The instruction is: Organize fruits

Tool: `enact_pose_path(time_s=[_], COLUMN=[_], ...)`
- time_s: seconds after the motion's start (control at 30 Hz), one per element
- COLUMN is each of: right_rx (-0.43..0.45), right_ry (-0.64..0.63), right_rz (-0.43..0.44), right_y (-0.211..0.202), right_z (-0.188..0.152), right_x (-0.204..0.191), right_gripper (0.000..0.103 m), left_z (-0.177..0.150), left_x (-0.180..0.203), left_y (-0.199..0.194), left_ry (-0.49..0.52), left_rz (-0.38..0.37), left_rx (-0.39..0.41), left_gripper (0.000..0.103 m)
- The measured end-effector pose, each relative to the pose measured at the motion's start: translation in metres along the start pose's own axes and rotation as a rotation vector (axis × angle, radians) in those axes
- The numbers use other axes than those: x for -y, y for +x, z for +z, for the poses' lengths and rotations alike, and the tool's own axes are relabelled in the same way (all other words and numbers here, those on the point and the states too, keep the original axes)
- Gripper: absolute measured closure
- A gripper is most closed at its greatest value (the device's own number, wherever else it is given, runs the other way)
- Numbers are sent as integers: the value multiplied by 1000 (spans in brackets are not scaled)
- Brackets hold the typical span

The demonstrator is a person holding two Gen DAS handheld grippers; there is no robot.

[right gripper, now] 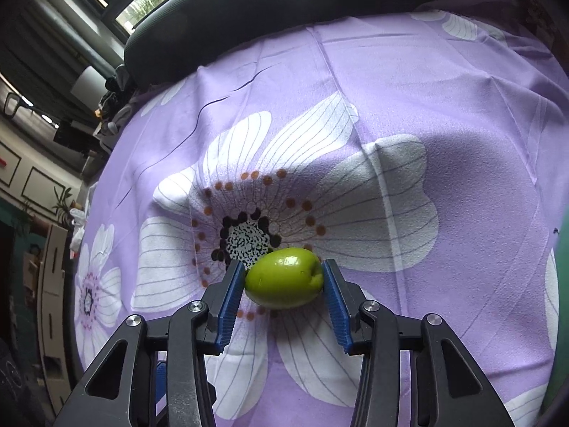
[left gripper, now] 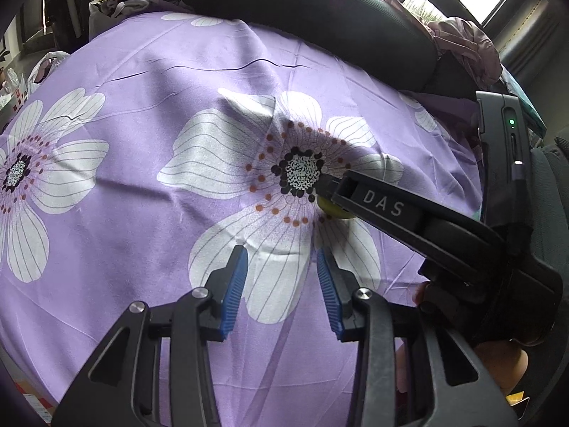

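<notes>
A small green fruit [right gripper: 284, 279] lies on the purple floral cloth [right gripper: 444, 106], beside the dark centre of a big white flower. My right gripper [right gripper: 284, 267] is shut on it, one blue pad against each end. In the left wrist view only a yellow-green sliver of the fruit [left gripper: 332, 210] shows under a black finger [left gripper: 355, 192] of the right gripper, which reaches in from the right. My left gripper [left gripper: 281, 252] hangs open over a white petal just in front of the fruit, with nothing between its blue pads.
A black padded chair back [left gripper: 302, 7] borders the cloth's far edge. Crumpled clothing [left gripper: 469, 46] lies at the far right, a white plastic bag [left gripper: 46, 64] off the left edge. A hand [left gripper: 498, 366] holds the right gripper's body at lower right.
</notes>
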State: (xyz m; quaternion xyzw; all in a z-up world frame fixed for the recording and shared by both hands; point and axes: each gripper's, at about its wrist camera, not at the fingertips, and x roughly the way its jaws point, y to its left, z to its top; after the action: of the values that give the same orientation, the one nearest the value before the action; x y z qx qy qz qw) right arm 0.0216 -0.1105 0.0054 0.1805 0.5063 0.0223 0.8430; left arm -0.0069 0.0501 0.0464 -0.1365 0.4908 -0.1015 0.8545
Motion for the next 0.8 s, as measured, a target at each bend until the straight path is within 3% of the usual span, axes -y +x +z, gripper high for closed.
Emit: enact_pose_path(time_s=[0.1,0.27,0.33,0.53,0.63,0.73,0.8], right_rx=[58,194,262,406,428,418,387], right_ry=[-9,52,80,211,324,403,435], right_rz=[9,-17,-42,-133,-199,-258,-233], right_y=[-28,-101,-133,-198,-212,-212,-207], right_z=[-2,-12,-16,-28,-35,-40,-42], right_x=[1,25,41,102,138,167,183], right_gripper=[56,56,56,56,56,56,56], left_z=[-2,-5,-9,-15,-25,-32,-36], left_x=[16,61,84,158,186,209,216], left_y=[-8,-30,-39,-46,-38,-24,-14], left_ry=[49,161,219,387,467,530,546], left_rz=[-21,-155,-216,-393,-425,-412,-398], left_rx=[39,133,165,205,201,177,163], left_gripper=[63,61,46,26,15,15,15])
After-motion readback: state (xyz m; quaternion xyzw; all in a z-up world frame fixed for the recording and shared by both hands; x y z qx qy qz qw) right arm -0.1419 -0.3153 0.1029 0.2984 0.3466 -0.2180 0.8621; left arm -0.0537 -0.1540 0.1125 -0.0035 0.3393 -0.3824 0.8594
